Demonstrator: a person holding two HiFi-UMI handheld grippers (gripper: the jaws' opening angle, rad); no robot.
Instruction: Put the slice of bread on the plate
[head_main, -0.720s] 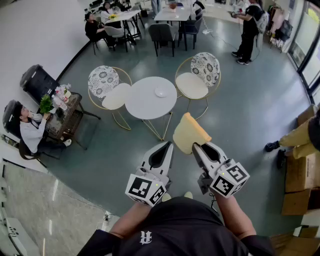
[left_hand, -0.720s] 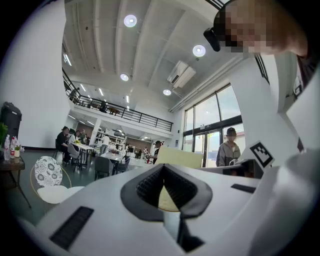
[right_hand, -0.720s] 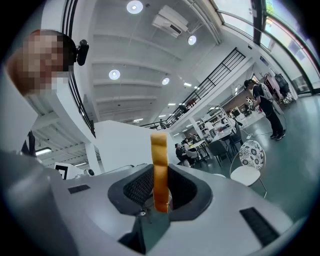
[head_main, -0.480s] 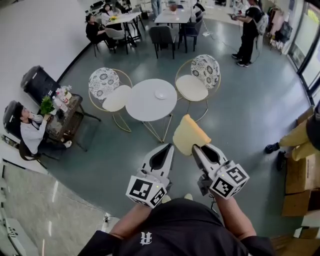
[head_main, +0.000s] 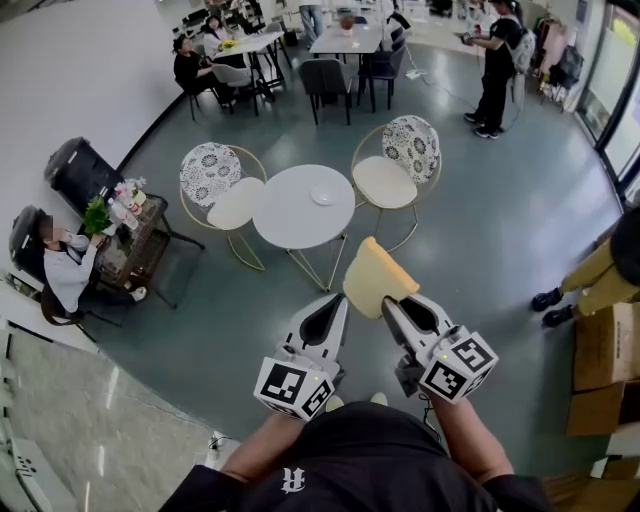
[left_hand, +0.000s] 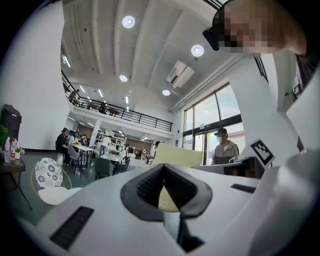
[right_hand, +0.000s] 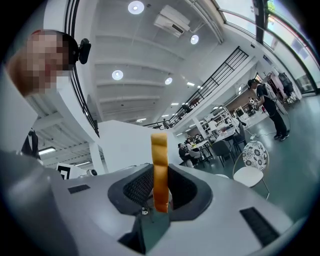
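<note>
bread (head_main: 375, 272): pinched in the right claw (head_main: 386, 300), sticking out past its tips, up over the floor
left claw (head_main: 340, 300): closed, empty, just beside the right
plate (head_main: 322, 186): well apart, on the round white table (head_main: 285, 215)

Open grey floor (head_main: 190, 320) lies between us and the round white table (head_main: 285, 215) bearing the plate (head_main: 322, 187). Its near edge is free. The left chair (head_main: 212, 165) and right chair (head_main: 410, 140) flank it, and cardboard boxes (head_main: 605, 350) crowd our right.

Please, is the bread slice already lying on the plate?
No, the right claw holds the bread slice in the air, away from the plate.
</note>
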